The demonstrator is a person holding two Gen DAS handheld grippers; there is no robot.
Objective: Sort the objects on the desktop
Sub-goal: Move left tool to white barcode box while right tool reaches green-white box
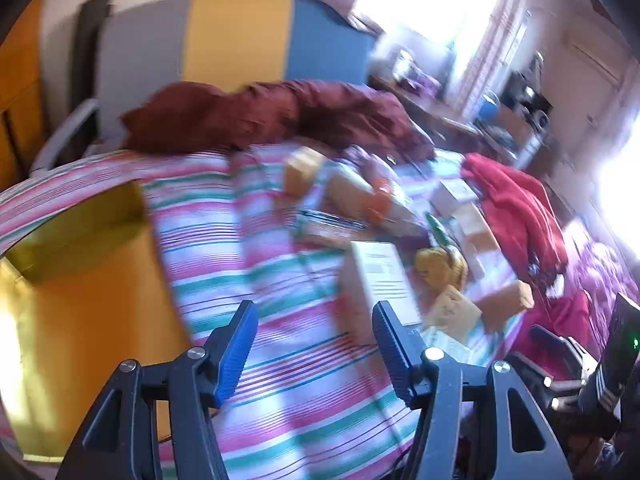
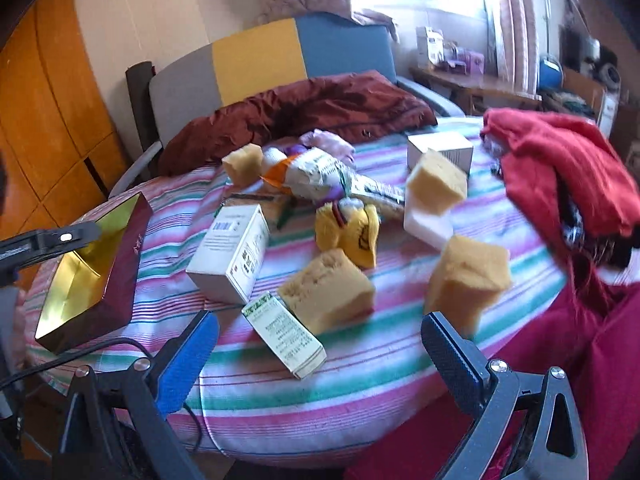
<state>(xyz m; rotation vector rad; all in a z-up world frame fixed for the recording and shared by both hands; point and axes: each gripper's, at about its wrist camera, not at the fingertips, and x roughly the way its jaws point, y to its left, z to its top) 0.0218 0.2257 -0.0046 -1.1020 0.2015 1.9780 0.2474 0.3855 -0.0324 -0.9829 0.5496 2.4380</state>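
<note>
Green-printed small carton [image 2: 285, 330] on the striped desk [image 2: 360, 380], just ahead of and between the spread fingers of the right hand-held gripper [image 2: 320, 340], yellow sponge [image 2: 328, 296] touching it, left hand-held gripper [image 1: 316, 344] half-spread, empty, gold-lined box [image 2: 86, 276] far left

Both hand-held grippers [image 1: 314, 312] [image 2: 320, 326] gape (angled downward).

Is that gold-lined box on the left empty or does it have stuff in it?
Empty: the gold-lined box shows only bare gold walls and floor.
</note>
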